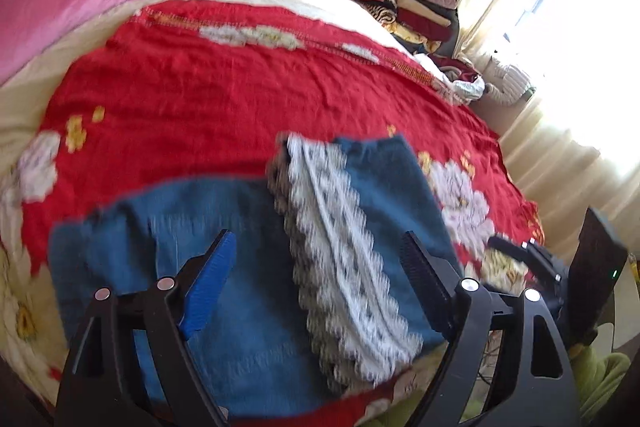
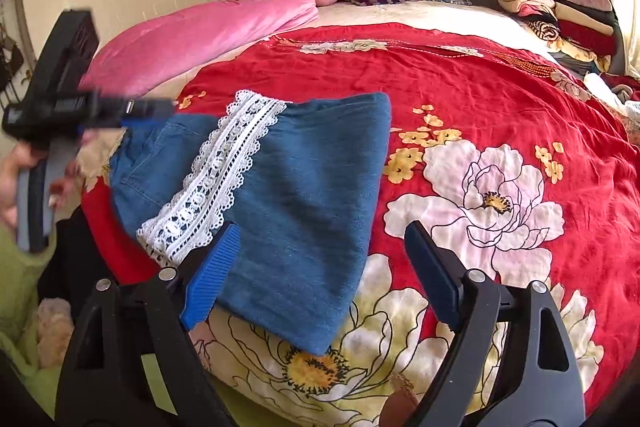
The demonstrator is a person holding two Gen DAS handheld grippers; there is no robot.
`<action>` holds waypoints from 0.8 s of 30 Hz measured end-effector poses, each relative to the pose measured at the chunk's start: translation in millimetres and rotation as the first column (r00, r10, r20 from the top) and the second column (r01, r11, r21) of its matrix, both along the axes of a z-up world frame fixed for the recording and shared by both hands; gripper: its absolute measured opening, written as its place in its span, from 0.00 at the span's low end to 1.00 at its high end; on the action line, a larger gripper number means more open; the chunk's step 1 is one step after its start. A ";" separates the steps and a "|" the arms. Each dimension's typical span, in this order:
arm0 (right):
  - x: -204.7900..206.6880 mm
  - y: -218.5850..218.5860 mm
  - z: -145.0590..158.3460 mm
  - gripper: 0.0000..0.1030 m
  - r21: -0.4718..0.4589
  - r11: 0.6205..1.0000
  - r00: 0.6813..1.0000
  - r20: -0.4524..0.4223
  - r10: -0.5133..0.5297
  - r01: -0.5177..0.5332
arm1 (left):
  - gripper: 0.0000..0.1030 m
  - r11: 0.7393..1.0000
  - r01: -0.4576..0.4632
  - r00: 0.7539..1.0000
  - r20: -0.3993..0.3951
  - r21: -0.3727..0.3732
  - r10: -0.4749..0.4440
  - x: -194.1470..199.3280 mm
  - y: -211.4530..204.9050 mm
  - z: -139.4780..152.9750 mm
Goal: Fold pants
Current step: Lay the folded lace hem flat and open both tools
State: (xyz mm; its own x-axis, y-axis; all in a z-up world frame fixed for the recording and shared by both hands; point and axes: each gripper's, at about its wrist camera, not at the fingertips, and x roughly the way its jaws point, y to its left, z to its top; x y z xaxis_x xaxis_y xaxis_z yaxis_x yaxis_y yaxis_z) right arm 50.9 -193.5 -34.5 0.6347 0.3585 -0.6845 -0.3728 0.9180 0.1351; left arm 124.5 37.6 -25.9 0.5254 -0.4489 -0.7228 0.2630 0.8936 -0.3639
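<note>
Two grippers hover with jaws spread wide over folded blue pants [image 2: 288,195] on the bed.

Left gripper [image 1: 320,279] and right gripper [image 2: 320,267] grip nothing; the pants (white lace trim [image 2: 224,171] across them) lie on a red floral bedspread [image 2: 460,91], pink quilt [image 2: 208,31] and stacked clothes [image 2: 560,11] well beyond.

no legible txt, labels, nos.
</note>
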 end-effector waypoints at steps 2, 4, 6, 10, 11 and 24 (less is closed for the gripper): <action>-0.5 2.5 -4.6 0.76 -0.012 1.000 1.000 -0.009 0.012 -0.012 | 0.80 1.000 -0.005 0.999 -0.036 -0.005 0.004 -12.7 -0.9 -15.6; -2.3 6.0 -10.4 0.76 -0.027 0.999 0.999 -0.017 0.030 -0.030 | 0.80 1.000 -0.003 0.998 -0.070 -0.010 0.002 -20.6 -1.6 -28.4; -4.5 9.4 -15.3 0.76 -0.041 0.998 0.999 -0.025 0.043 -0.044 | 0.80 1.000 -0.021 0.994 -0.104 -0.023 0.018 -26.0 -1.5 -40.8; -8.3 13.7 -22.9 0.76 -0.041 0.996 0.997 -0.042 0.072 -0.074 | 0.78 0.999 -0.025 0.995 -0.097 0.037 0.028 -30.3 -12.8 -49.3; -8.8 14.8 -23.5 0.76 -0.043 0.996 0.996 -0.040 0.080 -0.082 | 0.67 0.998 -0.027 0.996 -0.088 0.063 0.033 -31.7 -17.5 -49.7; -8.8 27.6 -46.9 0.57 -0.077 0.986 0.986 -0.098 0.137 -0.145 | 0.17 0.985 0.045 0.996 -0.078 0.168 -0.032 -47.2 -29.5 -54.2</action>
State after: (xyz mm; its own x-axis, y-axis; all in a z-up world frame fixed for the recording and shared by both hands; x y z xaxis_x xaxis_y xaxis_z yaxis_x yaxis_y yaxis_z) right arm 42.1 -165.9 -81.4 0.5147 0.3790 -0.7691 -0.4888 0.8666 0.0999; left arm 77.3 8.1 -80.1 0.4516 -0.3354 -0.8268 0.2757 0.9338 -0.2283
